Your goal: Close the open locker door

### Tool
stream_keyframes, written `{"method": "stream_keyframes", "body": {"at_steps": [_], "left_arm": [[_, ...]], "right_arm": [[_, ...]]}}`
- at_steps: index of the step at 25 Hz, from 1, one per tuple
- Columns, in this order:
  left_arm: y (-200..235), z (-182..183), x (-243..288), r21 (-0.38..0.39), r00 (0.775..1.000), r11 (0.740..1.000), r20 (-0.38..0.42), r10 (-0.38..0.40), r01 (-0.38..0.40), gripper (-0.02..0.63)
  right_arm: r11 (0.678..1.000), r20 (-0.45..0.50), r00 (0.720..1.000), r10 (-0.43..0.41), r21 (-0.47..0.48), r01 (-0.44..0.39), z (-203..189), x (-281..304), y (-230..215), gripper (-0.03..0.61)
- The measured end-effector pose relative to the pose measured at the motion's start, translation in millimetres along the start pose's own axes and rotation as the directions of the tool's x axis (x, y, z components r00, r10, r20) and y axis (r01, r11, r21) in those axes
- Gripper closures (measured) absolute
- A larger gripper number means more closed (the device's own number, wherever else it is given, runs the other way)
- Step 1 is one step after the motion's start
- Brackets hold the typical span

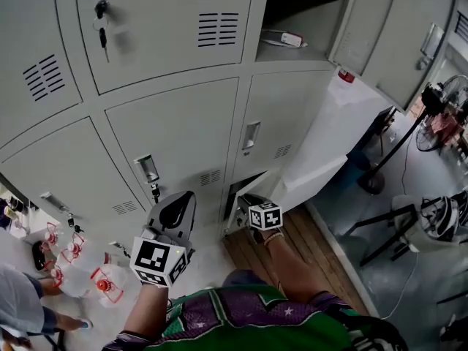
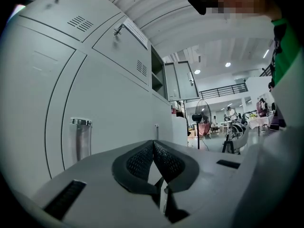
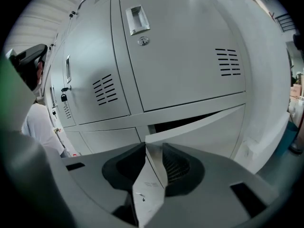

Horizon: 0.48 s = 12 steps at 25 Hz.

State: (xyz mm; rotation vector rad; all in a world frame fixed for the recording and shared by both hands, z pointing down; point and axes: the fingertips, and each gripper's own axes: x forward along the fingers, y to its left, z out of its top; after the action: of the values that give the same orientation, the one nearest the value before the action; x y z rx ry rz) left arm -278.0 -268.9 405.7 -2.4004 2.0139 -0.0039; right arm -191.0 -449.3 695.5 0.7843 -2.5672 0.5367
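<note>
The right gripper (image 3: 153, 151) pinches the free edge of the lowest locker door (image 3: 209, 129), one pad on each face. The left gripper (image 2: 153, 144) hangs empty beside it, its jaws pressed together. The door stands ajar at floor level, with a dark gap above it, in the grey bank of lockers (image 1: 175, 137). It is probably thin painted steel: light, stiff and slippery. The free edge, far from the hinge, looks the best hold.
</note>
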Motion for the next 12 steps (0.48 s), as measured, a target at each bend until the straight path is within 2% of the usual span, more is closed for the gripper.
{"method": "stream_keyframes", "body": {"at_steps": [6,12], "left_arm": [[4,6,-6,-0.003,1.0,1.0,0.008,-0.01,0.01,0.592],[15,-4,-11,-0.029,1.0,0.999,0.003,-0.012,0.012,0.592]], "right_arm": [[1.0,-0.001,1.0,-0.023,0.009,0.023,6,10,-1,0.46],[0.999,-0.002,0.999,-0.033,0.01,0.033,11,19,-1,0.459]]}}
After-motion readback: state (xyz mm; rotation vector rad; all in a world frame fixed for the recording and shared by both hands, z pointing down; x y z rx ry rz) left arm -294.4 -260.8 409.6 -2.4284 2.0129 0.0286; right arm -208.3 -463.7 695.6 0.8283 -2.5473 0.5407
